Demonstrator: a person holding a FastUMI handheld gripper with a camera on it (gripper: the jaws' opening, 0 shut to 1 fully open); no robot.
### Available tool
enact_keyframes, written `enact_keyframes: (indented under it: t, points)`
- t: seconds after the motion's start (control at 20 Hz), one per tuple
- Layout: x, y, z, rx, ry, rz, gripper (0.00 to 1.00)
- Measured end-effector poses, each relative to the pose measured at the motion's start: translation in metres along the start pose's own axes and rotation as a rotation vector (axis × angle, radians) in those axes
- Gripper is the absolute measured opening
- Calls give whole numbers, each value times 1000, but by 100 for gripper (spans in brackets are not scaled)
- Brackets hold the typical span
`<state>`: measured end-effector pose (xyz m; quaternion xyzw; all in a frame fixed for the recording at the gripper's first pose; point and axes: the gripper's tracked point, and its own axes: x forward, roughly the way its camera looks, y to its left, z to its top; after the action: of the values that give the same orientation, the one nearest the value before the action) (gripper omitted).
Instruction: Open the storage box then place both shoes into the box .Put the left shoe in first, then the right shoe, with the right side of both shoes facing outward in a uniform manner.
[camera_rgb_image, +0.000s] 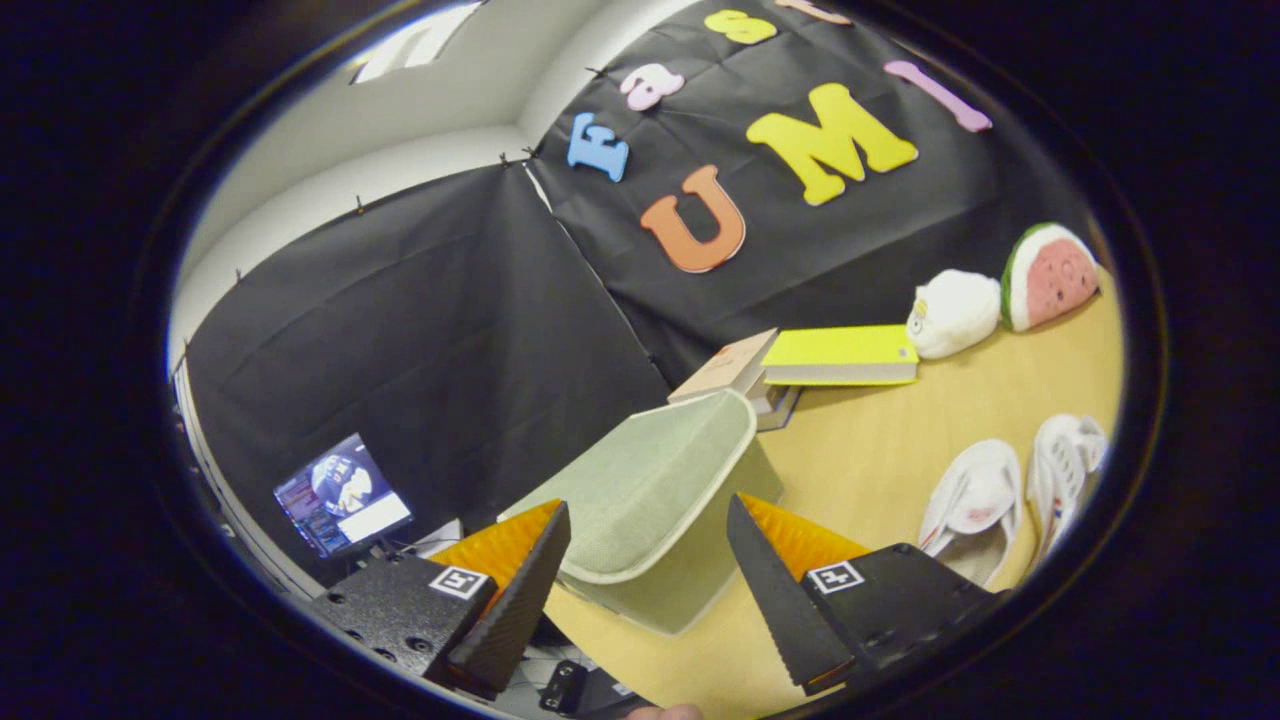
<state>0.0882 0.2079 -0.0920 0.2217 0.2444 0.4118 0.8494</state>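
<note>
The gripper (648, 520) was wide open, the green storage box (650, 490) sat between its fingers, and two white shoes (1010, 500) lay off to the right.

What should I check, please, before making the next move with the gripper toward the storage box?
1. Gripper fingers apart, holding nothing: ok.
2. Storage box just ahead, its near edge between the fingers: ok.
3. Box lid opened: cannot tell; a pale green panel stands tilted, the inside hidden.
4. Both shoes on the table, side by side, beyond the right finger: ok.
5. Which shoe is the left one: cannot tell.
6. Books sit close behind the box, touching or not unclear: cannot tell.
</note>
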Motion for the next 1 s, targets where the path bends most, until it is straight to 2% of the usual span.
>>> enact_keyframes:
  t: [0.3,0.6,0.8,0.9,1.0]
  points:
    - [30,0,-1,227,98,150,99]
    - [60,-9,1,438,172,251,99]
    - [64,-13,-1,552,219,327,98]
    - [63,-13,1,582,220,358,97]
    - [62,-11,5,559,207,367,93]
